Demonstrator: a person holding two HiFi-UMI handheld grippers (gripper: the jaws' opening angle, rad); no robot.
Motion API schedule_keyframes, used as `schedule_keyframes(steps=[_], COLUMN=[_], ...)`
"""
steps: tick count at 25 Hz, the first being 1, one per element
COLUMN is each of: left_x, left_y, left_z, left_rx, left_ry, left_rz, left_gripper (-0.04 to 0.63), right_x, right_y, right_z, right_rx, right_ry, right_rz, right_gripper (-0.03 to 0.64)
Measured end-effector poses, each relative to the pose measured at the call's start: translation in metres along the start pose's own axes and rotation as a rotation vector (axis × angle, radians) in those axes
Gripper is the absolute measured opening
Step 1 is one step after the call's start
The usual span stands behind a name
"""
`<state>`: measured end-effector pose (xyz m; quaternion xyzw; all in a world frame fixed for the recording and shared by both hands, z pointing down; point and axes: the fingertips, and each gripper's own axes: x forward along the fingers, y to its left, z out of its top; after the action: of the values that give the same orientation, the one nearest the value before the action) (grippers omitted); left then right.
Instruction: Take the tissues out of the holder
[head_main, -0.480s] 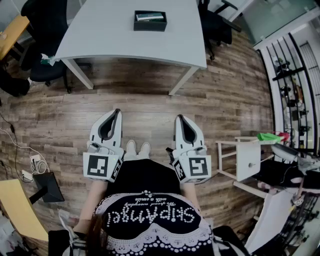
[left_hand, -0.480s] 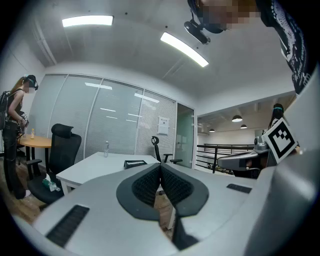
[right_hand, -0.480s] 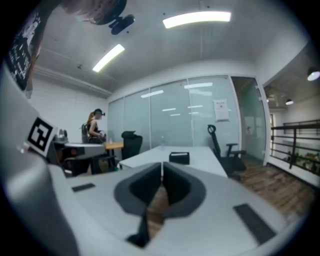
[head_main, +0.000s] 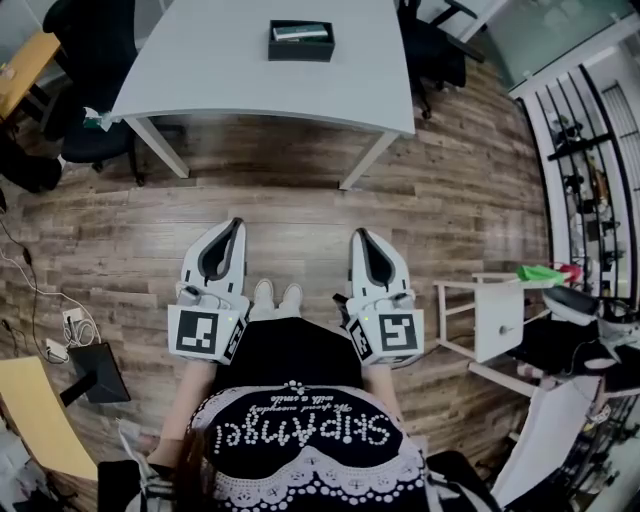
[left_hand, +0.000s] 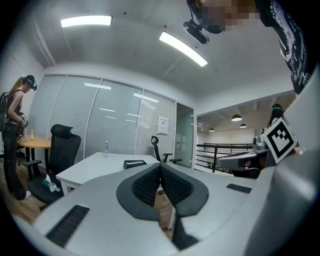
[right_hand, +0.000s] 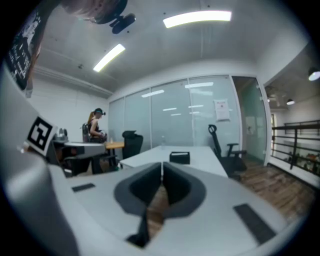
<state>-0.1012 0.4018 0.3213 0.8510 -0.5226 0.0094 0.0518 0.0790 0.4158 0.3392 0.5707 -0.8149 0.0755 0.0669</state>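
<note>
White table (head_main: 200, 70) bearing the black tissue holder (head_main: 301, 42); we hold the left gripper (head_main: 237, 222) and right gripper (head_main: 355, 233) well short of it (both closed, empty).

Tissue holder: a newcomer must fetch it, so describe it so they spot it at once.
Find the white rectangular table across the wooden floor from the person. On it sits a low black rectangular holder, open on top, with pale tissues inside. It is the only dark box on that white top.
</note>
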Motion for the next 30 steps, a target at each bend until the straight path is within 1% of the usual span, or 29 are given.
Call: schedule_keyframes(steps=[7,14,24,30], left_x=[0.003,0.005,-0.003,-0.001], left_y=[-0.003,-0.016,-0.033,-0.042], left_z=[0.001,0.004,-0.009,-0.011], left_rx=[0.003,0.012,0.008,0.003], left_ry=[0.002,-0.012,-0.002,0.003], left_rz=[0.011,0.011,0.066,0.070], left_gripper=[0.034,0.034,0.034,0.034], right_x=[0.000,-0.010,-0.032,-0.034], right_y=[-0.003,-0.015,-0.041,-0.047], right_z=[0.000,0.011,-0.002,-0.006], right_rx=[-0.006,-0.017,-0.027,-0.020], right_ry=[-0.001,-0.066,-0.063,-0.055], right_rz=[0.011,0.025,0.022,0.028], right_gripper=[0.034,0.034,0.035,0.035])
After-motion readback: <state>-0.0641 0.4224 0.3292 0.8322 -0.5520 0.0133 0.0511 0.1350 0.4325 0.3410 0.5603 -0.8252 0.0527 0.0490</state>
